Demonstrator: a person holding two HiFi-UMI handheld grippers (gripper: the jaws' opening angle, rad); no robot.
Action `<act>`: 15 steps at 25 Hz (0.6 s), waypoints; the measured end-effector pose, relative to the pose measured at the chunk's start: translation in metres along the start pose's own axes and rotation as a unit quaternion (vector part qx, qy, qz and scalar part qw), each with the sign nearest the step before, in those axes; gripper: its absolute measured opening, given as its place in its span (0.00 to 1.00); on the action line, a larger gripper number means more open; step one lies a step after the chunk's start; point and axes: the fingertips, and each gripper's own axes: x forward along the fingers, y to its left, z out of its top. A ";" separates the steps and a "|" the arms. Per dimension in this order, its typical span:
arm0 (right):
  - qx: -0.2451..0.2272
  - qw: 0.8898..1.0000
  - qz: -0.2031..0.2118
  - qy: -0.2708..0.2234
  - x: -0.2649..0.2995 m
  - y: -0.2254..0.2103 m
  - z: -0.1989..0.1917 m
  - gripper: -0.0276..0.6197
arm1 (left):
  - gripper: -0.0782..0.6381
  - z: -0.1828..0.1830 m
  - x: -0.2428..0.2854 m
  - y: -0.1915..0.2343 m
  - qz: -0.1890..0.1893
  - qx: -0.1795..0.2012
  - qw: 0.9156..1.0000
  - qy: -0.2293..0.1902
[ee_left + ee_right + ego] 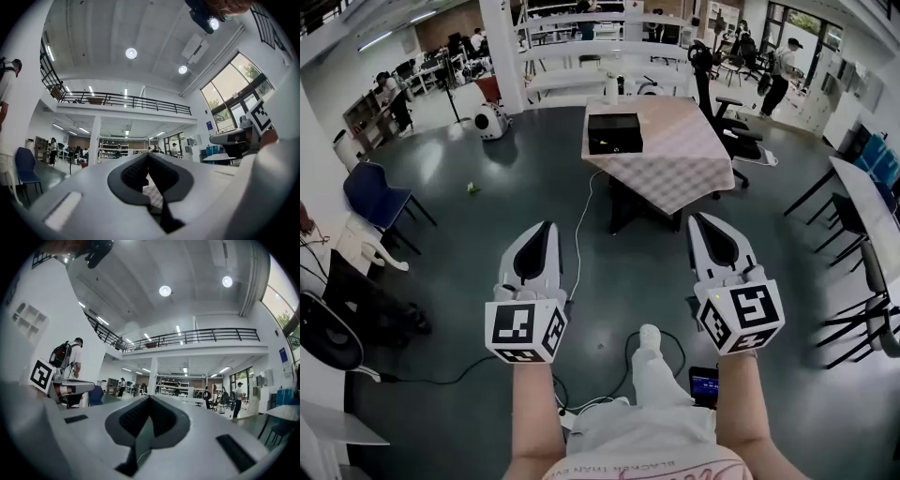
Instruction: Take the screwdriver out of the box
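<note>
Plainly I'm only approaching: left gripper and right gripper are both closed and empty, the black box sits on the table at twelve o'clock, well off, screwdriver presumably inside, so next I must close in.

Head view's bright & even: overhead strip lights, dull sheen on the dark floor, soft shadow under the table, heavy fisheye bend twd the edges. Left gripper view now: round ceiling lamps glare hot, window at right is washed out, corners go black, and the left gripper right up at the lens is soft, out of focus. Right gripper view, same deal: ceiling spots burn white, far hall fairly sharp, right gripper blurred close-up, black vignette all round.
</note>
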 end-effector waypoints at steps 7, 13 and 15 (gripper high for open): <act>-0.006 1.000 0.019 -0.004 0.057 -0.016 -0.010 0.05 | 0.12 -0.012 0.047 0.021 0.009 0.002 1.000 0.000; -0.004 0.999 0.036 -0.002 0.128 -0.066 -0.029 0.05 | 0.12 -0.030 0.127 0.031 0.021 0.006 1.000 0.007; -0.005 0.999 0.041 -0.001 0.157 -0.086 -0.035 0.05 | 0.12 -0.036 0.160 0.037 0.025 0.006 1.000 0.008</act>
